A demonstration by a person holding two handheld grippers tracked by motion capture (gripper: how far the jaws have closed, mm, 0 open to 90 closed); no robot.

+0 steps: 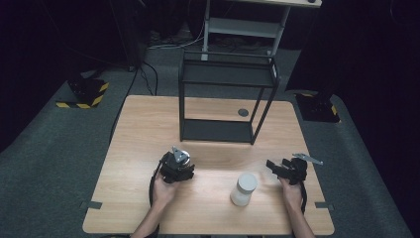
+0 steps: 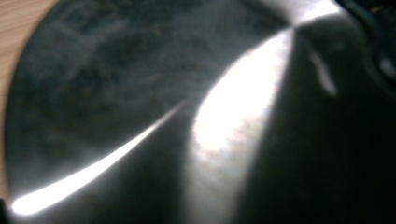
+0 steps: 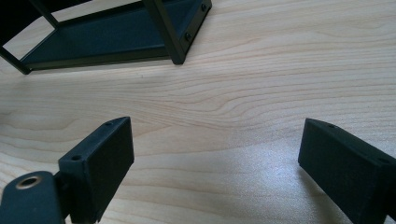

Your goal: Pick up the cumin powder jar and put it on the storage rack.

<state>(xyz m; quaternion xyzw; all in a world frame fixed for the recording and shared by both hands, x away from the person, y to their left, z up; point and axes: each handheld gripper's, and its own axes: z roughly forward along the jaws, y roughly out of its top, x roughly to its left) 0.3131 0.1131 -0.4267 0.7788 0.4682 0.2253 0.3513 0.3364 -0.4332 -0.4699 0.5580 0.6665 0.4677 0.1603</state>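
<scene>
A shiny round metal object (image 2: 140, 93) sits right up against the left gripper's camera, blurred, with bright streaks across it. A strip of the wooden table (image 2: 18, 18) shows past its edge. In the high view my left gripper (image 1: 176, 168) points down at the table left of centre. Its jaws and whatever lies under them are hidden by its body. It looks shut on the metal object. My right gripper (image 1: 273, 165) (image 3: 210, 163) rests low at the right with its jaws wide open over bare wood. A white lidded jar (image 1: 243, 189) stands upright between the two grippers, touched by neither.
A black two-tier metal rack (image 1: 228, 94) (image 3: 116, 37) stands at the back middle of the table (image 1: 148, 124). A small round grommet (image 1: 243, 112) lies beside it. Beyond the table are a white stand (image 1: 247, 25) and dark floor.
</scene>
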